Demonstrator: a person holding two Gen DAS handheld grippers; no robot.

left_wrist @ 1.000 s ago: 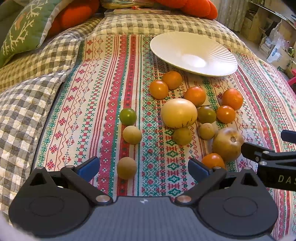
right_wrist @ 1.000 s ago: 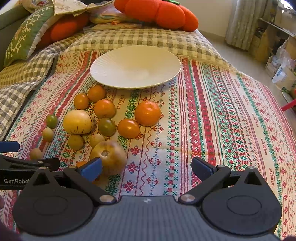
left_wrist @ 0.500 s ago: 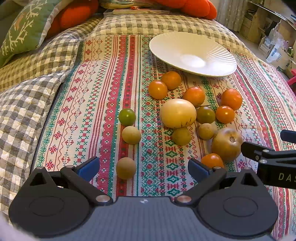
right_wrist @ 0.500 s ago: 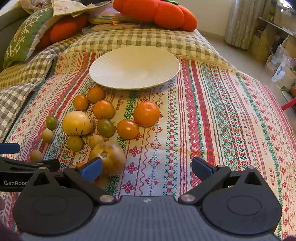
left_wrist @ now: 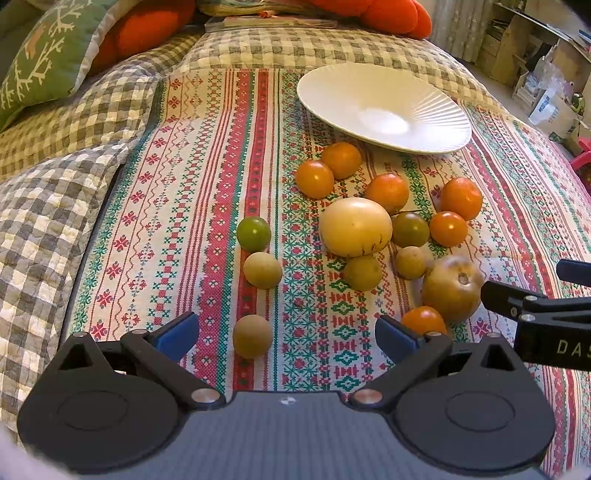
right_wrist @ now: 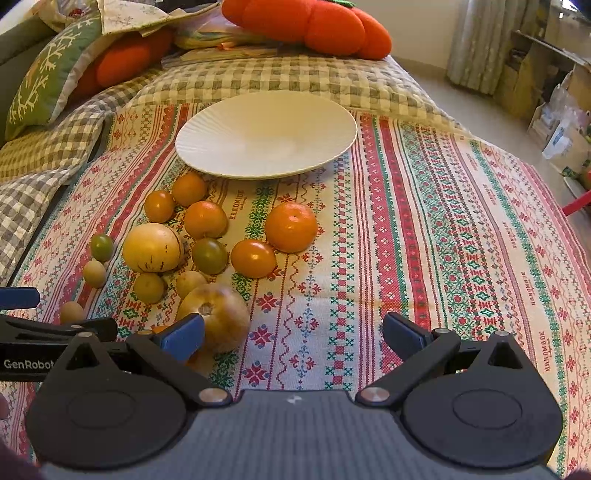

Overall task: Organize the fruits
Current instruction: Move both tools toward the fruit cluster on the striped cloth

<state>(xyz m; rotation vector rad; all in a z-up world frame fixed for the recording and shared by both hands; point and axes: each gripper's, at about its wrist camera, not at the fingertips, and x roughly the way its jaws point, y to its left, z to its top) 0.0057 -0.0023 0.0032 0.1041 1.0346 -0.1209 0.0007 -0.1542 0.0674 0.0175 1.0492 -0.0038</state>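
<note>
White plate [left_wrist: 384, 107] is kept bare beyond the scattered fruit [left_wrist: 354, 227]; both grippers [left_wrist: 286, 334] [right_wrist: 293, 334] are held with jaws apart, likely for picking.

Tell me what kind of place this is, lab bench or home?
Most likely a home, a bedroom or living room: the fruits and white plate sit on a patterned cloth over a checked quilt, with cushions behind.
</note>
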